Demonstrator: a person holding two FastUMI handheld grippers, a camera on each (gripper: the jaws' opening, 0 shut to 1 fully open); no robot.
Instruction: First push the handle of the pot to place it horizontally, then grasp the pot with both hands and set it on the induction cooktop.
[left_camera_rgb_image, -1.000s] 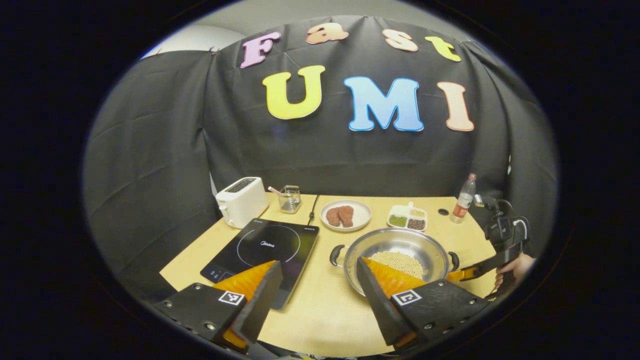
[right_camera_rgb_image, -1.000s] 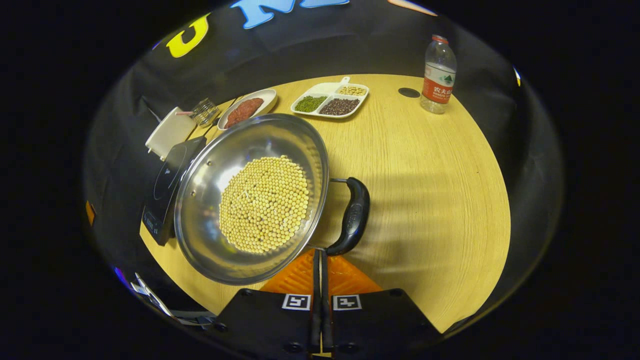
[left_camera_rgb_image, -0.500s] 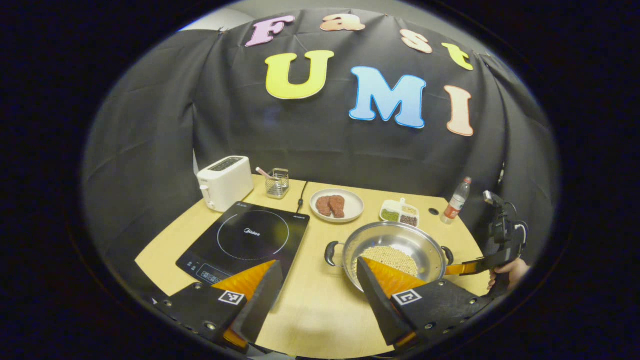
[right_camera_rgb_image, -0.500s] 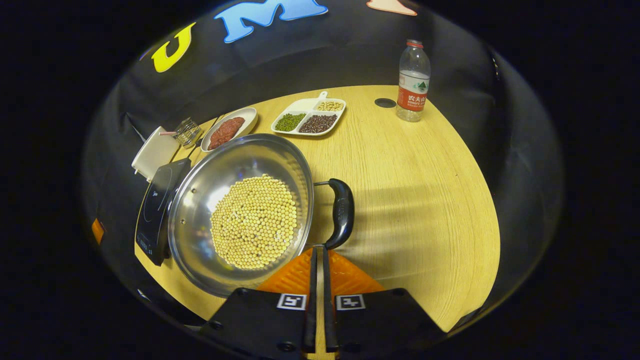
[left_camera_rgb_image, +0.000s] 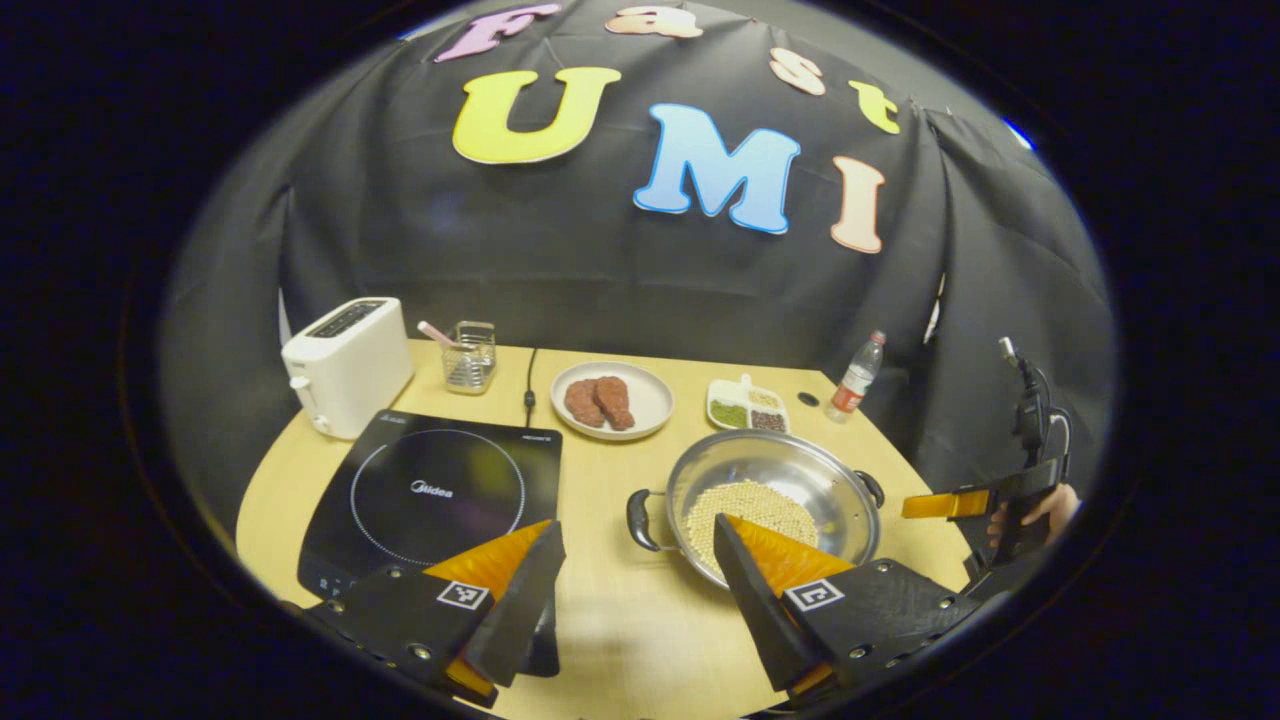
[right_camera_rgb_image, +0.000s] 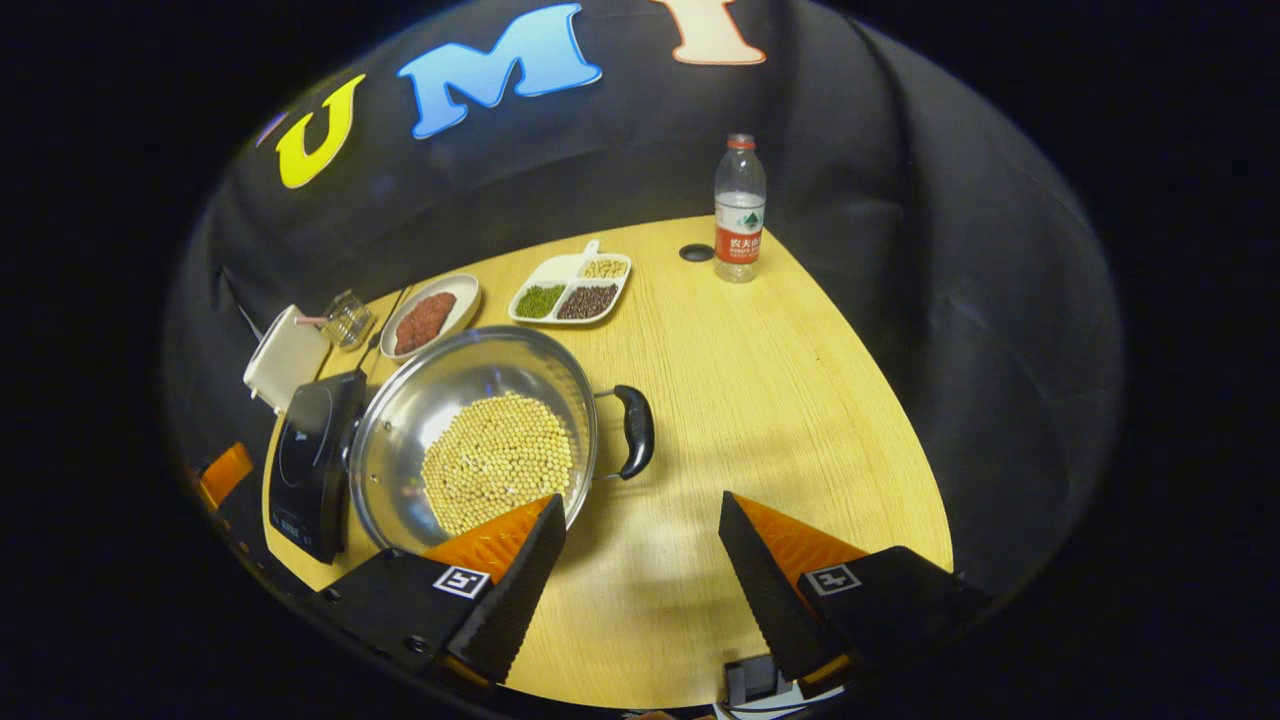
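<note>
The pot (right_camera_rgb_image: 470, 440) of beans is sitting on the table (right_camera_rgb_image: 800, 400) beside the induction cooktop (left_camera_rgb_image: 440, 490); the left gripper (left_camera_rgb_image: 635, 570) and right gripper (right_camera_rgb_image: 640, 550) are hovering, jaws spread, holding nothing.

The desk (left_camera_rgb_image: 600, 620) is carrying a toaster (left_camera_rgb_image: 345, 365), induction cooktop (left_camera_rgb_image: 435, 490), wire basket (left_camera_rgb_image: 470, 357), meat plate (left_camera_rgb_image: 612, 400), divided bean dish (left_camera_rgb_image: 747, 407), water bottle (left_camera_rgb_image: 858, 377) and pot (left_camera_rgb_image: 765, 495).

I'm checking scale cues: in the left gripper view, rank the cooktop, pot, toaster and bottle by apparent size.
1. Cooktop, largest.
2. Pot, a little smaller, though it lies about as near.
3. Toaster, farther back, so its real size is unsure.
4. Bottle, smallest and also far.
</note>
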